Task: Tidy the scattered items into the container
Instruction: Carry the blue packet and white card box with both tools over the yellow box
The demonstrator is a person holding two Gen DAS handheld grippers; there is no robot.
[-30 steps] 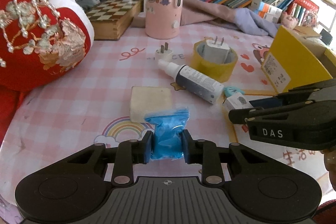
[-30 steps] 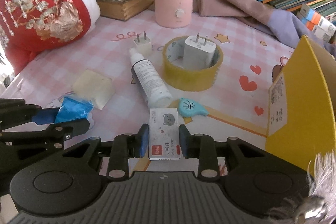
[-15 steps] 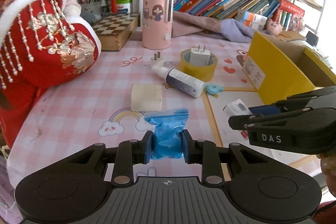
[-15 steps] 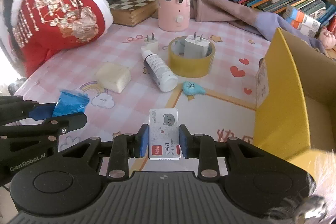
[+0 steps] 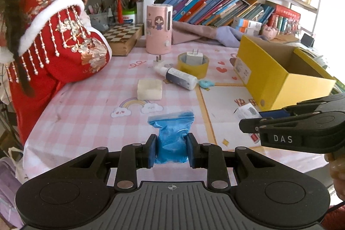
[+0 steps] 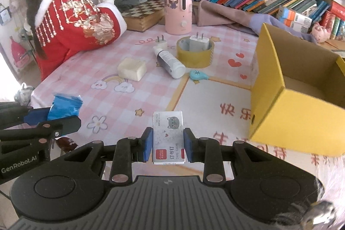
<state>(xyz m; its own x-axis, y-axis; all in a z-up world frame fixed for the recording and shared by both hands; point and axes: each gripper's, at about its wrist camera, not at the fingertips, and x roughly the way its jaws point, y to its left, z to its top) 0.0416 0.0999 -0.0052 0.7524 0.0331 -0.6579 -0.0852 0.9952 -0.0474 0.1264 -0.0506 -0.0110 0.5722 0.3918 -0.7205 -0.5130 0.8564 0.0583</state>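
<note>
We've got both hands loaded over the near edge of the pink checked table (image 5: pixel 86 105); the left gripper (image 5: pixel 171 149) is clamped on a small blue zip bag (image 5: pixel 171 133), pads pressing its lower half, top of the bag sticking out past the fingertips; the right gripper (image 6: pixel 166 144) is clamped on a little staple box (image 6: pixel 168 133) with a cat on it, held flat, label up. From the right wrist view the left gripper sits off to our left, and the two tools are close side by side but not touching.

The yellow cardboard box (image 6: pixel 286 113) stands open on the right side of the table, its near corner just beyond and right of the staple box, its inside looking bare as far as we can see; the stretch of table between our grippers and that box wall is open.

Further back, still loose: a cream block (image 5: pixel 149 89), a white-capped bottle (image 5: pixel 177 77) lying on its side, a teal fish-shaped thing (image 5: pixel 206 83) just beside the bottle, a tape roll (image 5: pixel 193 66) with a charger (image 5: pixel 194 56) standing inside it, and a smaller plug (image 5: pixel 158 61) near the bottle cap. A person in a red jacket (image 5: pixel 58 53) leans on the left table edge.
</note>
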